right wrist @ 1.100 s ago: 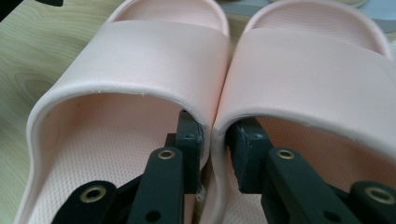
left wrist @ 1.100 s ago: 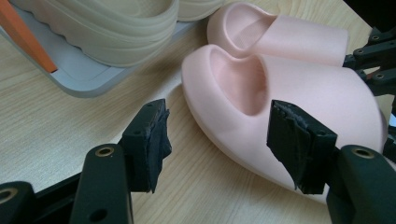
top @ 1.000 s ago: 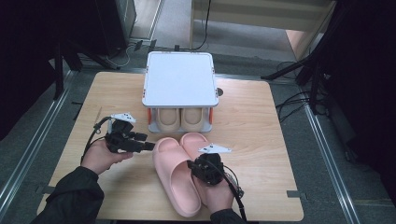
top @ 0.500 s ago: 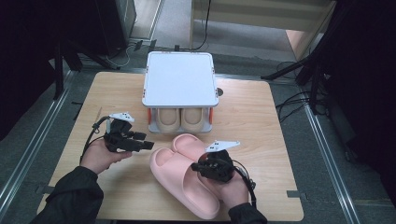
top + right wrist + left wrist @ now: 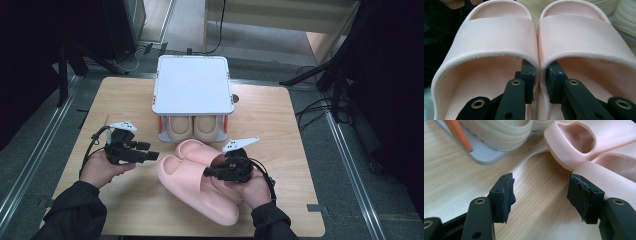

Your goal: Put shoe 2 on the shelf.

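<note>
Pair of pink slippers [image 5: 200, 182] on the wooden table [image 5: 280, 120], side by side, toes toward a small white-topped rack [image 5: 192, 85] that holds a beige pair [image 5: 192, 127] on its lower shelf. Right hand-held gripper [image 5: 210, 173] sits over the pink pair; in the right gripper view its jaws are one inside each slipper, clamped on the two inner strap walls [image 5: 538, 72] where they meet, pinching the pair together. Left hand-held gripper [image 5: 150, 156] is low over the table just left of the pink slippers, jaws apart, nothing between them; the left gripper view has bare wood between the pads, with the nearest slipper's strap [image 5: 596, 177] just beyond one pad.
</note>
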